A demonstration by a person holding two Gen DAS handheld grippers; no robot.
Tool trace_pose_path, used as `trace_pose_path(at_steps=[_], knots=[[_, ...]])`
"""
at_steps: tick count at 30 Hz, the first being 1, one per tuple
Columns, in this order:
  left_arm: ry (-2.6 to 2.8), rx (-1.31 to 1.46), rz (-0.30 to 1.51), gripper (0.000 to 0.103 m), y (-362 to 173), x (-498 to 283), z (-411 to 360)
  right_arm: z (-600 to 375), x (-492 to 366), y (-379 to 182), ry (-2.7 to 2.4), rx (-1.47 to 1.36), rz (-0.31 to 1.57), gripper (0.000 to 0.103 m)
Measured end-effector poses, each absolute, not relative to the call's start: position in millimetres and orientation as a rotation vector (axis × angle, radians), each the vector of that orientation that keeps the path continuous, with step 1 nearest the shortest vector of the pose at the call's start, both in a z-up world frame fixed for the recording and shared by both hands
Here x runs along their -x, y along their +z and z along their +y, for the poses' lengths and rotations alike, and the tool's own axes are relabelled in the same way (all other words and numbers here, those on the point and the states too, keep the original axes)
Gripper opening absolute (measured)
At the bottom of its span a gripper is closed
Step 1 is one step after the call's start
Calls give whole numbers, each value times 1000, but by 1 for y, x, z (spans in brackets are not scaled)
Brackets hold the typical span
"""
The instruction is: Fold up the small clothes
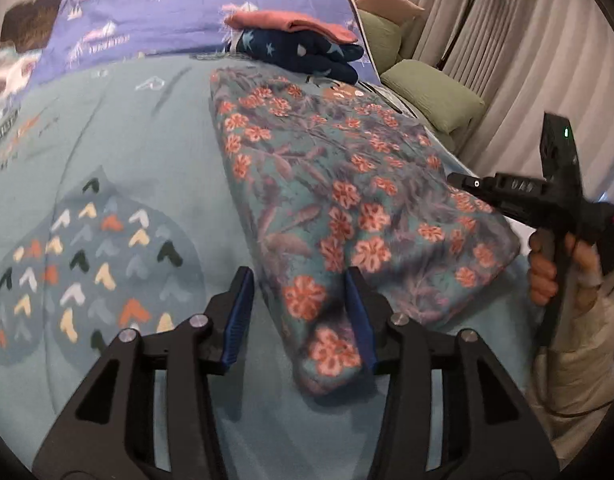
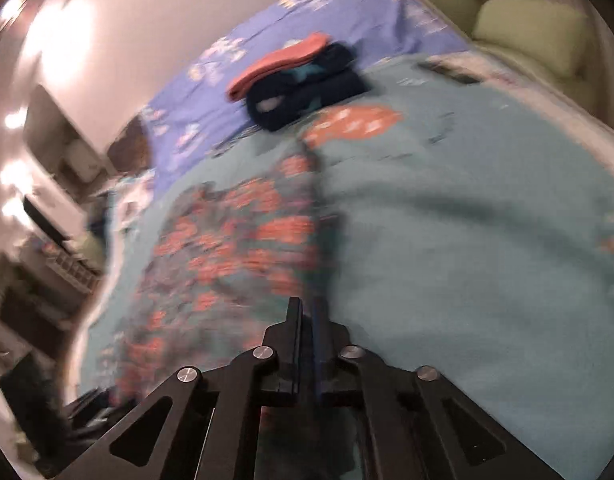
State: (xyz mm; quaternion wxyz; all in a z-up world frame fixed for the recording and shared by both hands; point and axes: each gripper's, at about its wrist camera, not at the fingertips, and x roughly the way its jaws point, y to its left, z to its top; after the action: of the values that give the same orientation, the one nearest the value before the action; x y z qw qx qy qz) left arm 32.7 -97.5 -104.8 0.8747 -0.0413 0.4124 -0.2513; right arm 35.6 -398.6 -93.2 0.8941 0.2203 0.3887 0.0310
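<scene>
Floral garment (image 1: 347,208) lies folded on the teal bedspread (image 1: 147,128), its near corner between the spread, non-contacting jaws of the left gripper (image 1: 303,316). Right gripper (image 2: 307,320) closed, apparently empty; view blurred

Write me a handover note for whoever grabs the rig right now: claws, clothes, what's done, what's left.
Left claw: open, straddling the near corner of the floral garment, pads not pressing.
Right claw: shut at the garment's right edge; the blur hides whether it pinches cloth.
Floral garment: lies partly folded on the teal bedspread, not yet stacked.
Done: pink folded piece sits on top of the navy star-print piece, farther up the bed.
Left: probably finish folding the floral garment, then move it to the stack.
</scene>
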Motion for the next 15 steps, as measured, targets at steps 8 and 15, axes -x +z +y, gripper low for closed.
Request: trace_pose_path(at_steps=[8, 15], knots=[[-623, 76, 718, 49, -47, -37, -107, -410, -56, -68, 138, -440, 761, 10], [-544, -14, 829, 49, -79, -92, -137, -384, -101, -73, 235, -386, 808, 10]])
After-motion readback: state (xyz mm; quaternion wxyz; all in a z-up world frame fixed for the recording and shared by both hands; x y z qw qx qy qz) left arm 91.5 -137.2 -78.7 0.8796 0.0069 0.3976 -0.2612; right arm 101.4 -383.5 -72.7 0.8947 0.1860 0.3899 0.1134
